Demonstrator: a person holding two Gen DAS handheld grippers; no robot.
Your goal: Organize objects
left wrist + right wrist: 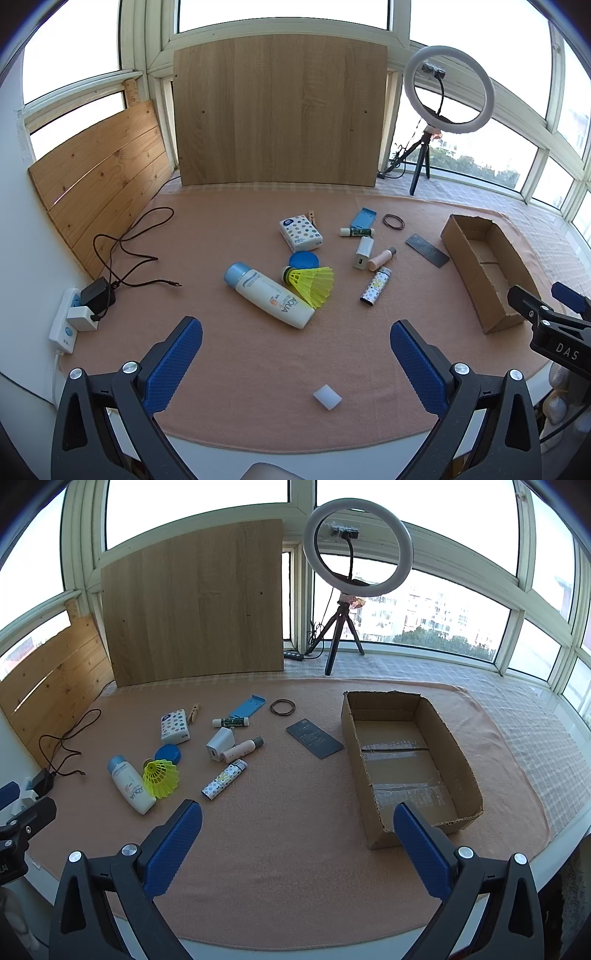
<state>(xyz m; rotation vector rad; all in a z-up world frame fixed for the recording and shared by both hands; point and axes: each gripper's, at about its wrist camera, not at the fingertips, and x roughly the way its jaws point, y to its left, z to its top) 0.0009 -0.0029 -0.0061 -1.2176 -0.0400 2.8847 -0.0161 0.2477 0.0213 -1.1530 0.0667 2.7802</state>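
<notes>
My left tool (295, 354) and right tool (297, 836) hover above the bench (295, 867), both spread fully wide and gripping nothing. Ahead of the left tool lie the sunscreen bottle (267, 294) touching the yellow shuttlecock (312, 284), then the lighter (375, 286); the empty cardboard box (458, 760) sits ahead of the right tool.

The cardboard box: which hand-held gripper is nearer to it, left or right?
Right. The right hand-held gripper hangs open at the cardboard box's near end; the left hand-held gripper hangs open further off, facing the sunscreen bottle.
</notes>
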